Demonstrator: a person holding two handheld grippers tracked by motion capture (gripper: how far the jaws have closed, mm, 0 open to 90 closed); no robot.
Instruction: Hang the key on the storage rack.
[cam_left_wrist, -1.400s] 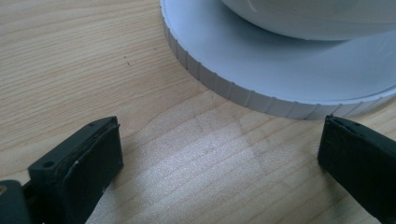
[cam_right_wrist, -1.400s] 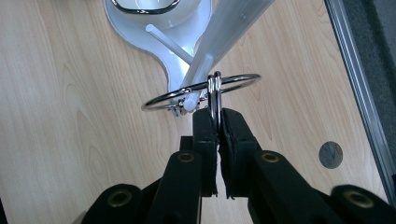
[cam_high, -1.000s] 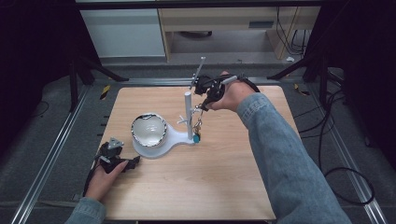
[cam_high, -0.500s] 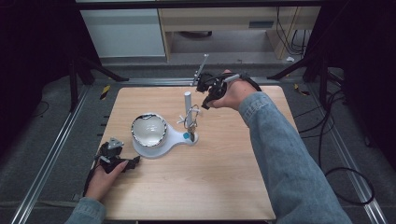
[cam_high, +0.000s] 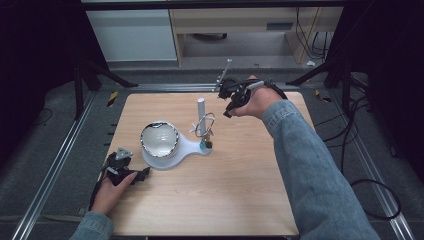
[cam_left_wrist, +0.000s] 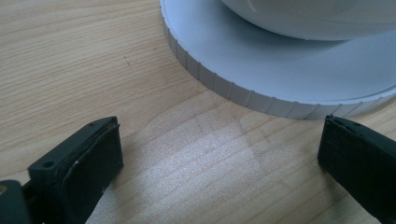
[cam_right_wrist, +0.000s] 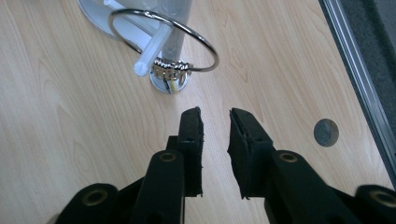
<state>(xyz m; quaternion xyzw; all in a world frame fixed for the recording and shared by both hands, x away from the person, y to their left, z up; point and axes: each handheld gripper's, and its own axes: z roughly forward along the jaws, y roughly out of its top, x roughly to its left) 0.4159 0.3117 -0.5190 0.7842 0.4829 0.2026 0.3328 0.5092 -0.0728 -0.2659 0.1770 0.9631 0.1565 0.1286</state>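
A white stand (cam_high: 192, 147) sits mid-table with a shiny bowl (cam_high: 159, 138) on its round end and an upright post (cam_high: 201, 107) on the other. A metal key ring (cam_high: 205, 125) hangs from a peg (cam_right_wrist: 152, 49) on the post, its small charms (cam_right_wrist: 170, 70) bunched against the post. My right gripper (cam_high: 229, 111) hovers just right of the post; its jaws (cam_right_wrist: 215, 116) have just been opening and stand slightly apart, with nothing between them. My left gripper (cam_high: 140, 172) rests on the table at the near left, open wide (cam_left_wrist: 219, 140), facing the stand's ribbed rim (cam_left_wrist: 233, 91).
The wooden table (cam_high: 225, 200) has bare room in front and to the right of the stand. A round grey plug (cam_right_wrist: 326, 132) sits in the tabletop near the metal rail (cam_right_wrist: 359, 70) at its edge. Dark floor, cables and shelving surround the table.
My right gripper has let go of the key ring and drawn back to the right from the post. The ring now hangs on the peg. The left hand has stayed put.
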